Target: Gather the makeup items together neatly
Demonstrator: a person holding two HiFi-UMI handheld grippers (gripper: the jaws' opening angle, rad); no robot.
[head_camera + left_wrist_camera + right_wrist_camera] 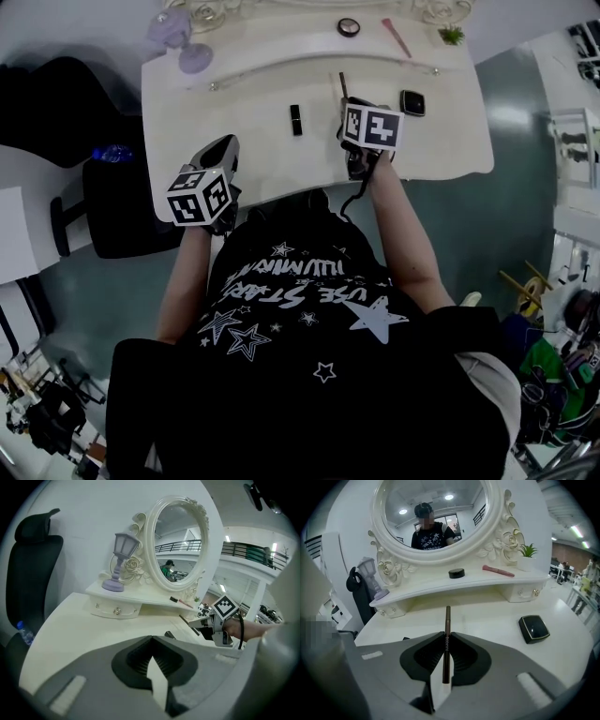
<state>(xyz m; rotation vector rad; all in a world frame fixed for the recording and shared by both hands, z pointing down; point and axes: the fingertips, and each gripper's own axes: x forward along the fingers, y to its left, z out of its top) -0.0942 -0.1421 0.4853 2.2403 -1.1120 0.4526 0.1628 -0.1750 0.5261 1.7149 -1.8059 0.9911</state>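
Observation:
My right gripper [446, 633] is shut on a thin brown eye pencil [446, 620] that sticks out past the jaw tips toward the mirror. In the head view this gripper [349, 101] hovers over the white vanity top [450, 141], right of centre. A black lipstick [296, 119] lies on the table to its left. To its right sits a square black compact [412, 102], also seen in the right gripper view [534, 628]. My left gripper [151, 638] is shut with nothing between its jaws, near the table's front left edge [228, 145].
On the raised shelf [422, 588] under the oval mirror [431, 513] are a round black jar [456, 573], a pink pencil [498, 570], a small plant [528, 552] and a lilac lantern lamp [123, 562]. A black chair [122, 206] stands left of the table.

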